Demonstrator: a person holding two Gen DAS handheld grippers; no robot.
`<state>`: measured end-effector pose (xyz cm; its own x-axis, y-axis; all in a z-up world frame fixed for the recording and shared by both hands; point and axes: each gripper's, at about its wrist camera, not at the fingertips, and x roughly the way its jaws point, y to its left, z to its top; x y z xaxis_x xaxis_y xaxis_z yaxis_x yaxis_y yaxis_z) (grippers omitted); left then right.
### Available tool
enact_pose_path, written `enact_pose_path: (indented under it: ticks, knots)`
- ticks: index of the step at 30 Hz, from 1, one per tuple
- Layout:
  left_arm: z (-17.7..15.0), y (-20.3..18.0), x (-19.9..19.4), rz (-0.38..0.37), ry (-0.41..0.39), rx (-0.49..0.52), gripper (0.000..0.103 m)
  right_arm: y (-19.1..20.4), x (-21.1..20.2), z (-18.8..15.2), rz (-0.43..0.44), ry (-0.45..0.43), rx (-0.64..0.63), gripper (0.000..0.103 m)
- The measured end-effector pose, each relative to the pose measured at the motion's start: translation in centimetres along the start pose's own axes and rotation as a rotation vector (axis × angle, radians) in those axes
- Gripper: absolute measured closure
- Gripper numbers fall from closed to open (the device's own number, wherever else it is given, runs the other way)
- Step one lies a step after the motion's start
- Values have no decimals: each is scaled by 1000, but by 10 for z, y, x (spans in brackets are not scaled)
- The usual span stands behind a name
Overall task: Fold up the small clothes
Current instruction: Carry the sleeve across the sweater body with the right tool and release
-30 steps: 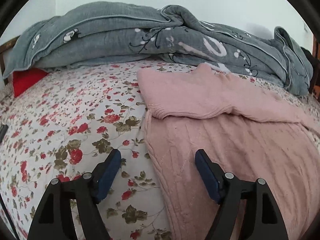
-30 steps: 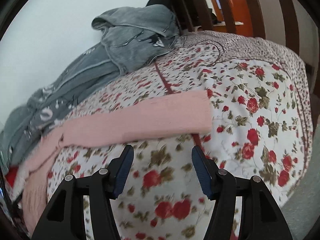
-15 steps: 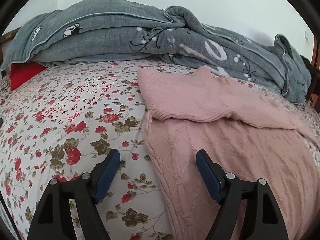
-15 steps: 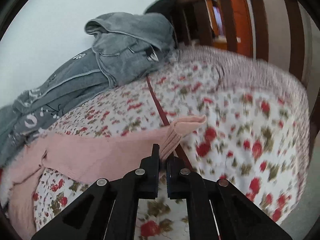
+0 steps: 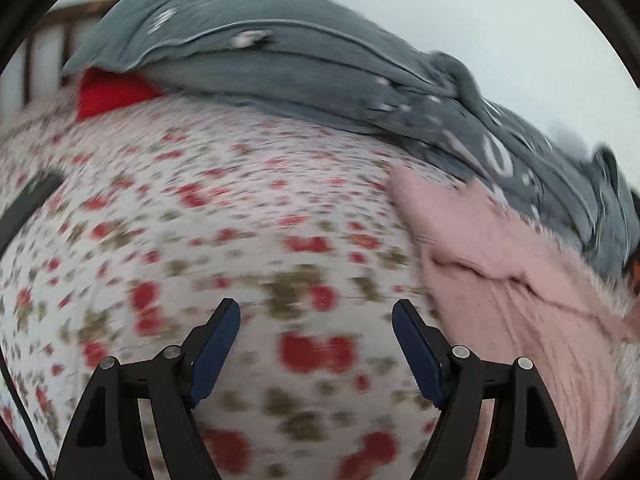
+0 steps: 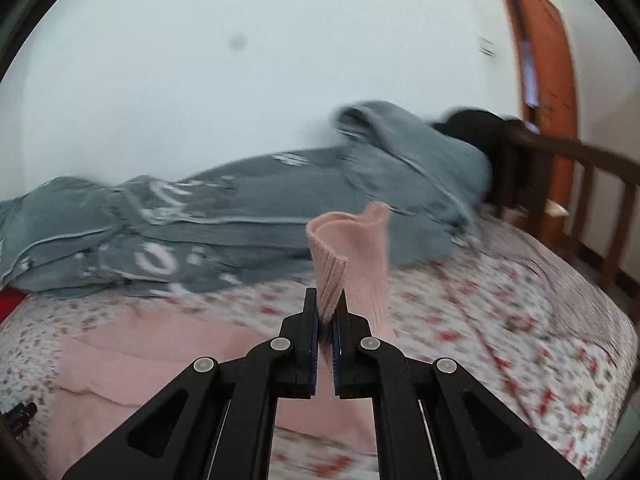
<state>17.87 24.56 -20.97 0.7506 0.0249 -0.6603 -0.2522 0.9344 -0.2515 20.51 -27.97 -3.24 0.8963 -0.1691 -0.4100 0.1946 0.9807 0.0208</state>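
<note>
The right gripper (image 6: 329,312) is clamped on the ribbed cuff of the pink sweater's sleeve (image 6: 352,256). Its jaws stand nearly together, with the knit pinched between the blue pads. The cuff rises upright above the fingertips and is lifted clear of the bedsheet (image 6: 520,320). The rest of the sleeve drops behind the gripper toward the sweater body.

The pink sweater (image 6: 132,356) lies flat on the floral bedsheet, on the near side of the grey duvet (image 6: 240,224). In the right wrist view the sweater body spreads left of and beneath the gripper.

The left gripper (image 5: 316,328) is spread wide and holds nothing. Its blue pads (image 5: 216,344) hover over bare floral bedsheet (image 5: 200,220). In the left wrist view the pink sweater (image 5: 500,280) lies right of this gripper, and its near edge runs close to the right finger. Whether that finger touches the fabric cannot be determined, since the view is blurred.

The grey duvet (image 5: 300,68) is bunched along the far side of the bed against the white wall (image 6: 200,80). A red cushion (image 5: 108,96) protrudes from under the duvet's left end. A dark wooden bed rail (image 6: 580,184) stands past the duvet's right end, with an orange door (image 6: 540,60) behind it.
</note>
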Motion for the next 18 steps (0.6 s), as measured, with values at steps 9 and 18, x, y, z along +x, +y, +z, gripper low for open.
enact_pose_path:
  ticks: [9, 18]
  knots:
    - [4, 38, -15, 10, -12, -77, 26, 196, 29, -6, 247, 37, -101, 98]
    - [4, 62, -20, 9, -15, -92, 26, 344, 71, -89, 407, 233, -310, 98]
